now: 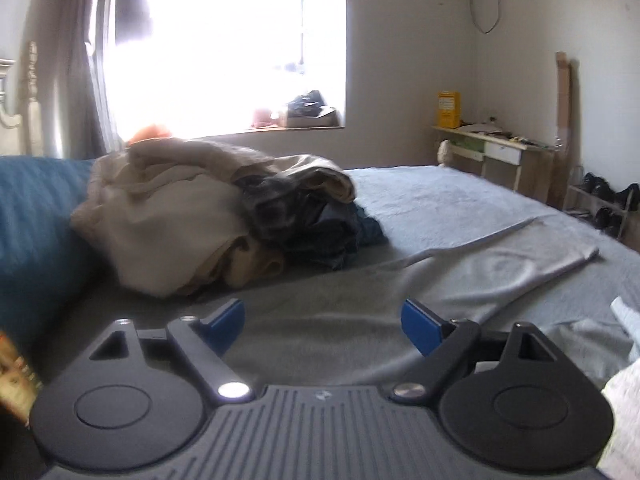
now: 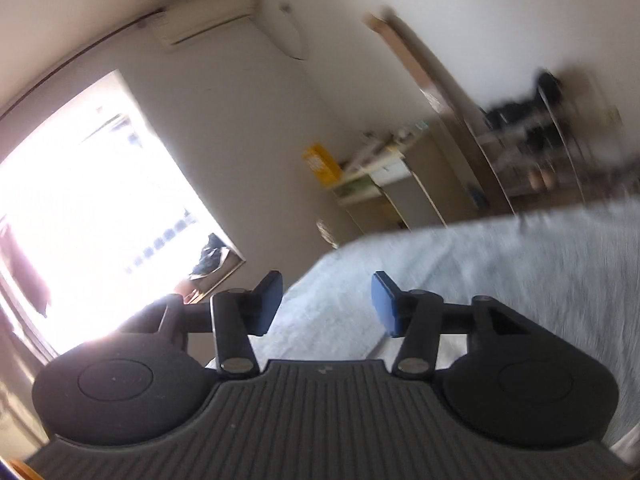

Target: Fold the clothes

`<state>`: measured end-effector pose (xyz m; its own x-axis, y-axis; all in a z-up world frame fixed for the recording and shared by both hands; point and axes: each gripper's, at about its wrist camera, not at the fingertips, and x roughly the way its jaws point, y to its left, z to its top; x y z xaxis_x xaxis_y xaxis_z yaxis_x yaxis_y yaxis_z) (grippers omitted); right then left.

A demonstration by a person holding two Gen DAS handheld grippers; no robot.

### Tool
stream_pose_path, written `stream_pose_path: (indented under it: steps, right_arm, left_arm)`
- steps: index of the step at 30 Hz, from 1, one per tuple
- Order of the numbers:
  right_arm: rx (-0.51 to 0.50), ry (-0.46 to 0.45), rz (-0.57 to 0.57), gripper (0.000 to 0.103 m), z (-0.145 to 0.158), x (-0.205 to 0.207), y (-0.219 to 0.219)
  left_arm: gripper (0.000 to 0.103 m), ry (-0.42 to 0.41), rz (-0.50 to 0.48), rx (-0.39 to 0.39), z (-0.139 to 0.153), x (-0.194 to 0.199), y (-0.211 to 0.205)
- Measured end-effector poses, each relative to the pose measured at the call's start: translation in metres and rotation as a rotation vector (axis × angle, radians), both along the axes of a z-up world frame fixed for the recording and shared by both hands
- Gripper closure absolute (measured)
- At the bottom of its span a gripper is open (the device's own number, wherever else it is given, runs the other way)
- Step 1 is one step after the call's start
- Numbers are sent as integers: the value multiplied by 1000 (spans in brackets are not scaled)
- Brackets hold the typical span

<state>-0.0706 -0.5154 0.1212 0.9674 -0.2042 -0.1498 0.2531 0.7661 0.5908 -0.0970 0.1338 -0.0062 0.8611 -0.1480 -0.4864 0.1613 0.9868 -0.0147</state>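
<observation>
A grey garment (image 1: 460,272) lies spread flat on the bed (image 1: 440,196), reaching from under my left gripper toward the right. My left gripper (image 1: 323,326) hovers just above its near part, open, with nothing between its blue pads. Behind it sits a heap of unfolded clothes (image 1: 192,216), beige on the left and dark on the right. In the right wrist view the camera is tilted and blurred. My right gripper (image 2: 326,304) is open and empty above the pale grey bed cover (image 2: 500,272); no garment shows near it.
A blue pillow (image 1: 36,232) lies at the left of the bed. A bright window (image 1: 224,48) fills the far wall. A small desk (image 1: 496,152) with a yellow box (image 1: 448,110) and a shoe rack (image 1: 604,204) stand past the bed at the right. White cloth (image 1: 624,400) shows at the right edge.
</observation>
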Motion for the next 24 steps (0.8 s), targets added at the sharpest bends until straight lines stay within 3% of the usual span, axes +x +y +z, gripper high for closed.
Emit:
stream_pose_path:
  steps: [5, 8, 11, 18, 20, 24]
  right_arm:
    - [-61, -86, 116, 54, 45, -29, 38]
    - [-103, -182, 124, 50, 70, -59, 44]
    - [-183, -201, 73, 47, 77, -102, 37]
    - [-396, 40, -100, 45, 36, -200, 3]
    - [-395, 107, -117, 45, 15, -214, -10]
    - [-272, 187, -114, 45, -31, -219, -28]
  left_arm:
    - [16, 54, -11, 21, -22, -23, -7]
    - [16, 86, -17, 34, -35, -36, -11]
    - [16, 118, -23, 47, -48, -50, -16]
    - [16, 162, -171, 113, -74, -54, -53]
    - [16, 176, -207, 126, -78, -50, -64]
    - [19, 187, -253, 141, -86, -44, -85]
